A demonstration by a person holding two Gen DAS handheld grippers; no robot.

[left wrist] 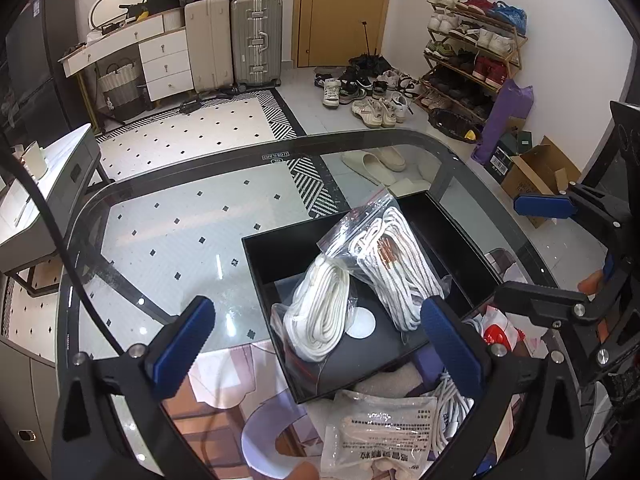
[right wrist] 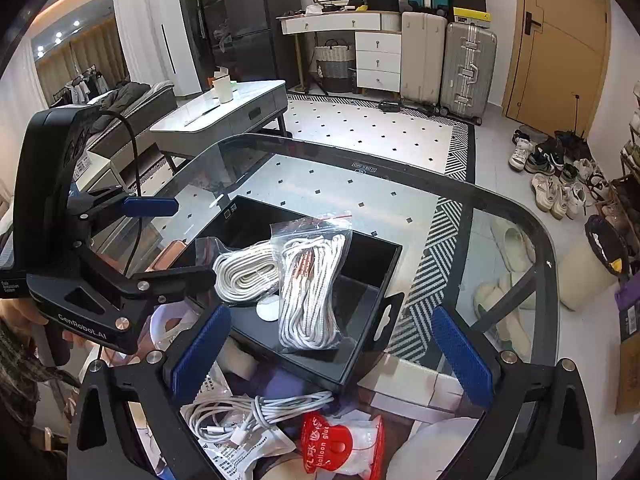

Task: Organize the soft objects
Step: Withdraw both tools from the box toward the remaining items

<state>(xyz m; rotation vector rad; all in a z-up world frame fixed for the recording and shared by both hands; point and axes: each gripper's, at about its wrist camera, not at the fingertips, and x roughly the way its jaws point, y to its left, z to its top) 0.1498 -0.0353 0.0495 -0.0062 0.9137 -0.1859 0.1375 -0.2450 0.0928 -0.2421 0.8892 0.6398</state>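
Left wrist view, left hand-held gripper (left wrist: 316, 344) jaws wide apart and empty, two bagged white ropes (left wrist: 352, 280) sitting in the black tray (left wrist: 272, 252) on the glass surface (left wrist: 168, 240), right wrist view, right hand-held gripper (right wrist: 332, 352) also spread wide (nothing held), cable bundle (right wrist: 240, 412) and red balloon glue pack (right wrist: 340, 444) just beside the tray.

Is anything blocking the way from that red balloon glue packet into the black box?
Nothing visible does. The red balloon glue packet lies on the glass table just before the black box, whose top is open. Two bagged white rope bundles already fill part of it.
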